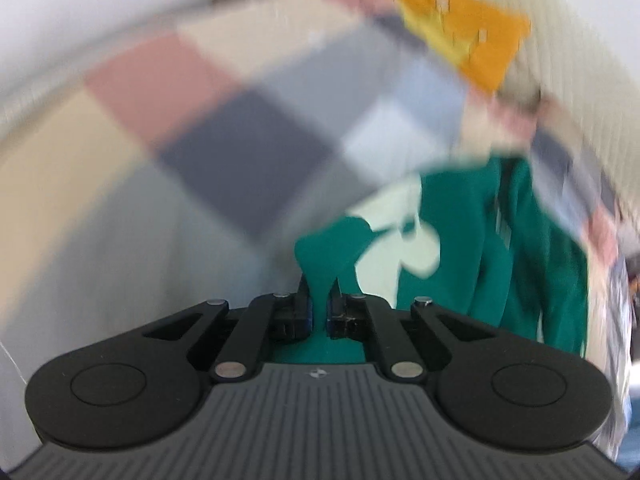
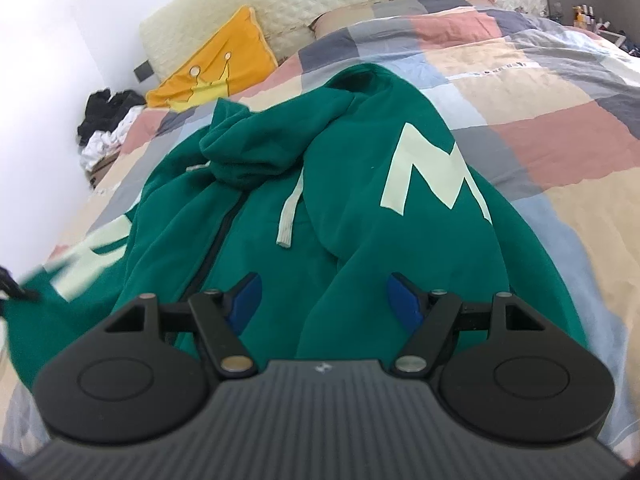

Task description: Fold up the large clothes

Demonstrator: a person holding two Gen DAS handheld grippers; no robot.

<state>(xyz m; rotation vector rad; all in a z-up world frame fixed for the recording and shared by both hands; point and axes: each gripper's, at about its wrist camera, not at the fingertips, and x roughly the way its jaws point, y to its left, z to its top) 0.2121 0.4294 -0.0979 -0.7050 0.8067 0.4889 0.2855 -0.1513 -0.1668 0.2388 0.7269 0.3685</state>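
Looking along the left gripper (image 1: 320, 300), we see its fingers pinched tight on a fold of the green hoodie (image 1: 500, 248), which trails ahead and rightward over the blurred checked bed (image 1: 224, 136). From the right gripper (image 2: 324, 300), fingers spread and empty, the hoodie (image 2: 340, 208) lies directly beneath, its length running away toward the orange pillow (image 2: 224, 68).

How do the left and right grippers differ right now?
The left gripper is shut, pinching a fold of the green hoodie; the right gripper stands open, gripping nothing. The left view is motion-blurred; the right view is sharp. Both point down at that hoodie on the patchwork bed cover.
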